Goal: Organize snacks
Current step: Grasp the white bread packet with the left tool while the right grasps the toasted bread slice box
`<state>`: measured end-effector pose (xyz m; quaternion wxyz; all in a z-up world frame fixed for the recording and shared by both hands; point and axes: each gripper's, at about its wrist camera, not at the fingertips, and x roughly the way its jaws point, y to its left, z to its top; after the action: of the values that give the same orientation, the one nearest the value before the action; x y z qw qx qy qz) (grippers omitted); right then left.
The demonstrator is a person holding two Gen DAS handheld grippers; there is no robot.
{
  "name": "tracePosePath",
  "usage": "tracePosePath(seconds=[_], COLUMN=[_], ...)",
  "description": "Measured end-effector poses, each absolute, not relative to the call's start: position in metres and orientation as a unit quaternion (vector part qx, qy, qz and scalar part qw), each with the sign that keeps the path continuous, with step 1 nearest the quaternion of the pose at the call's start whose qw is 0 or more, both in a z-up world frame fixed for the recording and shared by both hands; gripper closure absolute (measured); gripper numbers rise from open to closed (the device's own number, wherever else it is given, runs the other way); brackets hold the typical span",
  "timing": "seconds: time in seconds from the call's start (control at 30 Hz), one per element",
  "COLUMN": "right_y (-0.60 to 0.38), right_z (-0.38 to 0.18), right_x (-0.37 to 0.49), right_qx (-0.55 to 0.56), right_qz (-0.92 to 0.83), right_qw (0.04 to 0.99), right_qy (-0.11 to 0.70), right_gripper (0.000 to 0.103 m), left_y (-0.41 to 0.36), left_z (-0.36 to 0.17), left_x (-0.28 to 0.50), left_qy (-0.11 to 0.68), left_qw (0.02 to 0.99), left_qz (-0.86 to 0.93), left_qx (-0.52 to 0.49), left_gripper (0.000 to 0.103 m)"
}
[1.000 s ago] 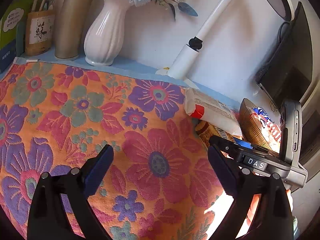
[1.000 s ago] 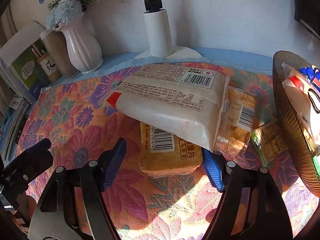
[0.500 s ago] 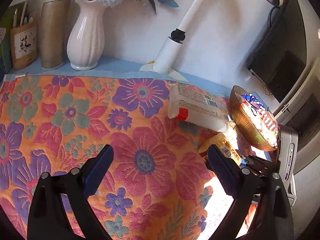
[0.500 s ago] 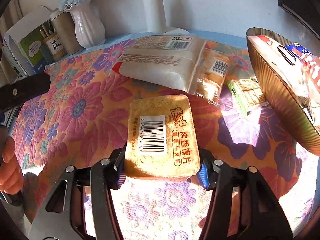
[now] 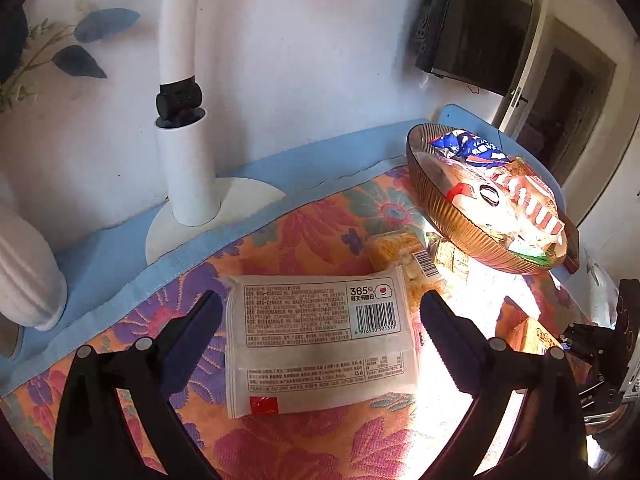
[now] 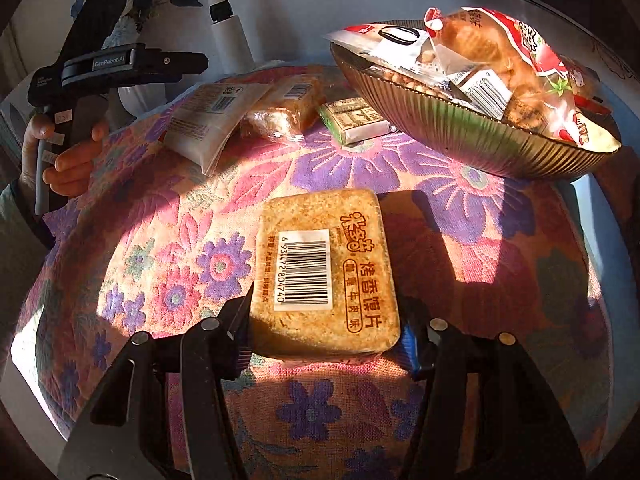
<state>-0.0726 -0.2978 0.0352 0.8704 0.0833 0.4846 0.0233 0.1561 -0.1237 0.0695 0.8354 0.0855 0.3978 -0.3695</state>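
Surface: flowered cloth | bowl: piled with snacks, far right | white packet: flat between my spread left gripper, jaws just widened, untouched | rusk pack: pinched by my right gripper, jaws just closed.

a lived-in room of a home, seen over a small cloth-covered table

a bright floral tablecloth over a blue underlay covers the table, which stands against a white wall. at the table's far edge stand a white lamp post on its round base and, toward the far left corner, a white ribbed vase with blue artificial flowers. a ribbed bowl heaped with packaged snacks sits near the far right corner. a dark wall-mounted screen and a white doorframe show behind.
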Motion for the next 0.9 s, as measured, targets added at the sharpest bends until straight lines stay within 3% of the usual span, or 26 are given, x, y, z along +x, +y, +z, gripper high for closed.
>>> tracePosePath(seconds=[0.27,0.43,0.6,0.73,0.9], right_y=[-0.308,-0.308,-0.314,-0.314,-0.312], right_z=[0.036,0.036,0.037,0.039,0.039], right_x=[-0.074,-0.072,-0.077,-0.077,-0.075], right_qx=[0.109,0.110,0.123,0.115,0.109], right_qz=[0.037,0.038,0.042,0.037,0.033], right_qw=[0.869,0.869,0.868,0.869,0.871], right_qy=[0.481,0.481,0.479,0.480,0.478], right_gripper=[0.045,0.045,0.045,0.045,0.045], left_y=[-0.146,-0.110,-0.085,-0.095,-0.130], left_z=[0.038,0.031,0.032,0.044,0.035], left_x=[0.197,0.159,0.088,0.067,0.083], left_qy=[0.466,0.531,0.517,0.480,0.494], left_qw=[0.786,0.719,0.683,0.726,0.773], left_qz=[-0.385,-0.434,-0.498,-0.474,-0.376], left_qx=[0.129,0.115,0.136,0.134,0.134], left_gripper=[0.005,0.005,0.005,0.005,0.005])
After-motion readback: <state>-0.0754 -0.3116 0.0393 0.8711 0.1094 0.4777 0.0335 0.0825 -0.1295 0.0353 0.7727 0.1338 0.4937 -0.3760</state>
